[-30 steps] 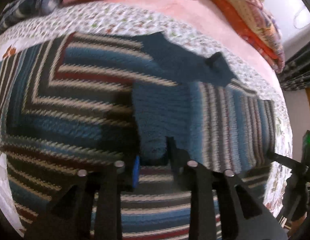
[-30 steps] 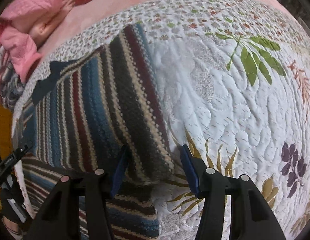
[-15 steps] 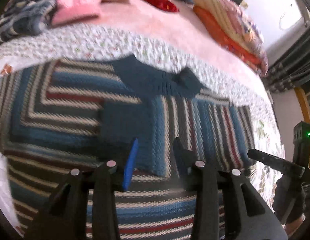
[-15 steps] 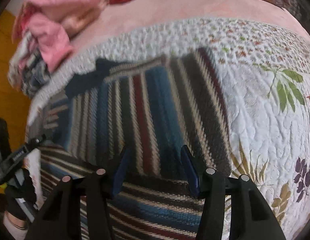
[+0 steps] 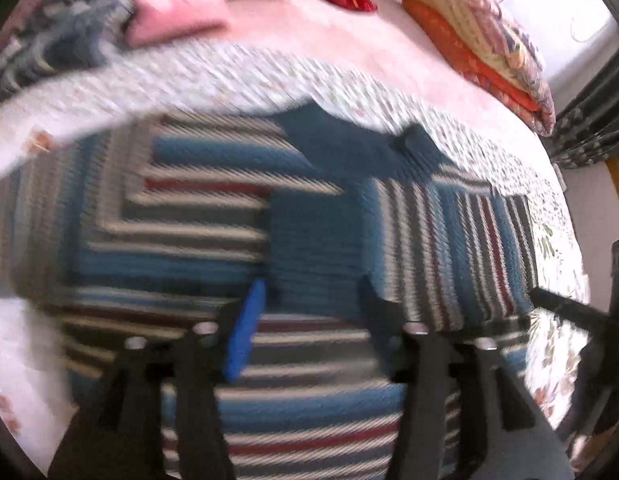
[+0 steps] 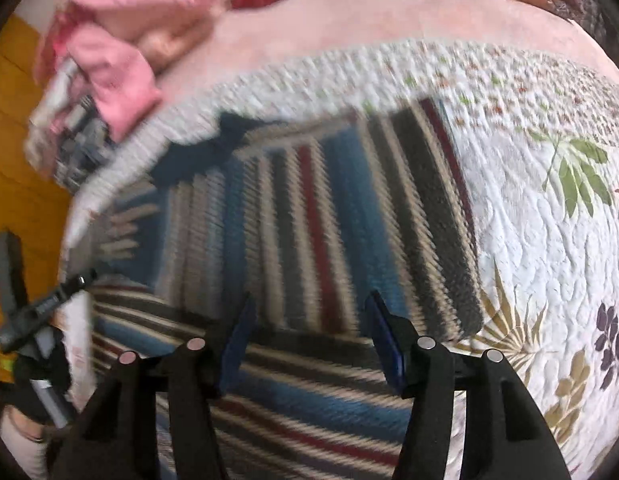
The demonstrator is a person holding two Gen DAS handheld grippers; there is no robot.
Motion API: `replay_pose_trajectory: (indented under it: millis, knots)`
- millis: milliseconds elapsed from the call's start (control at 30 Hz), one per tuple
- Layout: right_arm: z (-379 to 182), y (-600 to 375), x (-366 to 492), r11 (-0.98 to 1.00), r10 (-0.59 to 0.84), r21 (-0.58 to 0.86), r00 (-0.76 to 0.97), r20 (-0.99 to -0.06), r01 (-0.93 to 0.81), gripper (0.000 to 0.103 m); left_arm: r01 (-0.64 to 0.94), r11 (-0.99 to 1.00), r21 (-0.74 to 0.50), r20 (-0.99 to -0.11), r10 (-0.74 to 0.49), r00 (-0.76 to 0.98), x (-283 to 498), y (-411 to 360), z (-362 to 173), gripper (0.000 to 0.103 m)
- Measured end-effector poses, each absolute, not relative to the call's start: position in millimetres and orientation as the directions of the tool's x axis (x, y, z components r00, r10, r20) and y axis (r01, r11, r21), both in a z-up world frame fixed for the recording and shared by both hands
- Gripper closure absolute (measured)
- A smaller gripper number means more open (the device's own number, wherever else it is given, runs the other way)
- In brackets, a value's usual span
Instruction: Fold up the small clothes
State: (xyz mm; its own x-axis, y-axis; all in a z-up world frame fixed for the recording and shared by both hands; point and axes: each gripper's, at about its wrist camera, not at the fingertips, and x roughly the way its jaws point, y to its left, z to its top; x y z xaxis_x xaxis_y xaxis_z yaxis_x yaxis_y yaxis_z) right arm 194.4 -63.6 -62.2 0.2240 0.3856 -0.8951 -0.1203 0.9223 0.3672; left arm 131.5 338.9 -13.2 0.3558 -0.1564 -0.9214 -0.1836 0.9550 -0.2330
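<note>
Left wrist view: the striped sweater is being shown spread on the quilt, navy collar visible, the left gripper parted and empty. Right wrist view: the sweater's folded sleeve and quilt leaf print are being shown, the right gripper gaping, empty.

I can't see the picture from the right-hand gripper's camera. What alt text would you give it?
The open right gripper hangs empty over a striped knit sweater with both sleeves folded in, lying on a white floral quilt. Pink clothes are piled at the far left, and the other gripper shows at the left edge. The image is motion-blurred.
</note>
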Motion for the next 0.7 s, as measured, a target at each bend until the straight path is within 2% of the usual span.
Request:
replay_pose_trajectory:
  millis: [100,200,367,533,700]
  knots:
    - [-36,-58,189,0.900,0.434,0.427,0.267,-0.860,-0.089,0.031,-0.255,0.949,-0.186,-0.934,-0.090,0.345,103,401,3,0.031]
    - [-26,-47,183,0.883,0.465,0.464,0.259,-0.847,-0.068,0.031,-0.371,0.915,-0.157,-0.944,-0.028,0.330,70,469,4,0.027]
    - [-27,-13,168,0.889,0.457,0.446,0.235,-0.858,-0.098,0.029,-0.663,0.717,-0.217,-0.951,-0.003,0.308,16,584,-30,0.029]
    - [-37,9,156,0.906,0.421,0.400,0.213,-0.882,-0.137,0.029,-0.801,0.515,-0.305,-0.934,0.003,0.357,-22,662,-54,0.030]
    - [-51,17,154,0.914,0.401,0.379,0.188,-0.897,-0.144,0.029,-0.853,0.363,-0.375,-0.919,-0.025,0.394,-44,707,-81,0.030]
